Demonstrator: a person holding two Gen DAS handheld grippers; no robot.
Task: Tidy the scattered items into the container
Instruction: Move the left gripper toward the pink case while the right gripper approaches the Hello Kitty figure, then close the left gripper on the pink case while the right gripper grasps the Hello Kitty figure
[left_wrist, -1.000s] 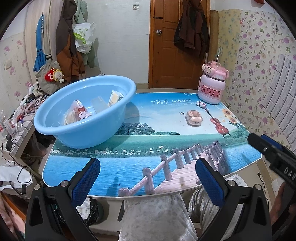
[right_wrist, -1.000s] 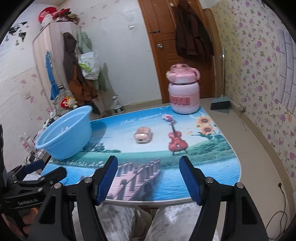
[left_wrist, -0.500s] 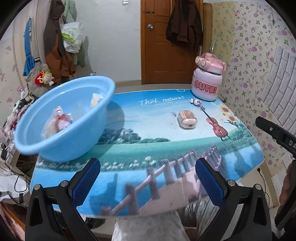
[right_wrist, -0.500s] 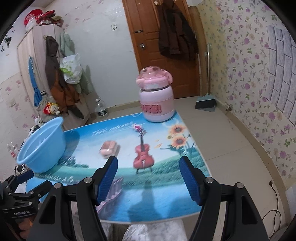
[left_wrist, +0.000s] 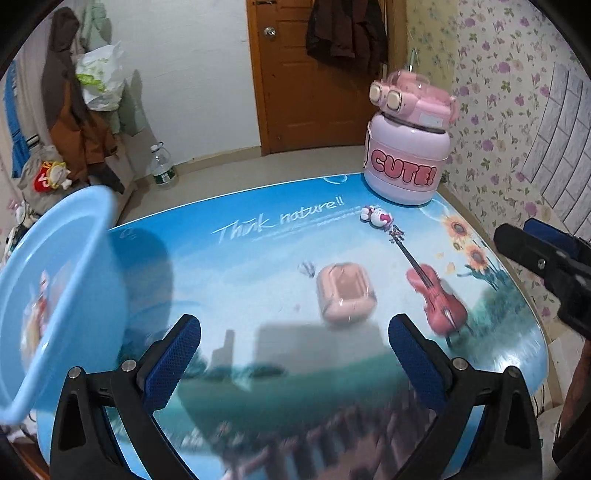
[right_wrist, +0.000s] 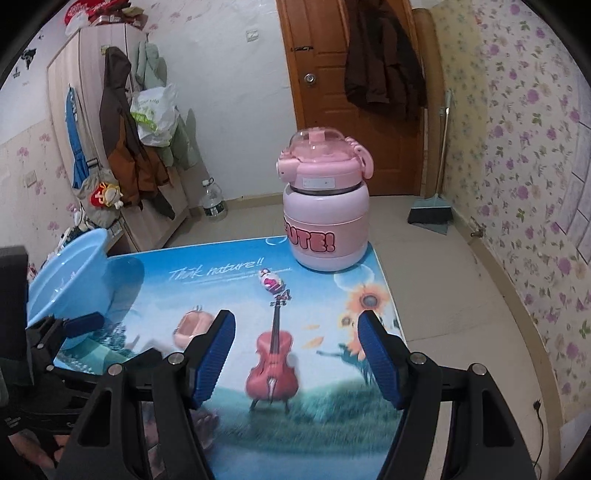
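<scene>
Both claws stand wide open and empty over the near edge of the bench (left_wrist: 258, 258), whose top is printed with a landscape, a violin and sunflowers.

The left claw (left_wrist: 294, 354) points down at a small pink case (left_wrist: 345, 291), rounded and slightly longer than wide, that lies flat just ahead of it and a little to the right of its centre line. The case's long axis runs roughly away from the camera, so the open fingers would straddle its shorter width. In the right wrist view the same case (right_wrist: 192, 326) lies off to the left of the right claw (right_wrist: 296, 356), partly behind the left pad, so the left claw looks the nearer and better lined up.

A tiny white and pink figurine (right_wrist: 270, 282) lies farther back, almost straight ahead of the right claw, near a pink jug lettered "CUTE!" (right_wrist: 325, 218) at the far edge.

The blue basin (left_wrist: 55, 295), already holding a few blurred items, sits at the bench's left end, beside the left claw.
</scene>
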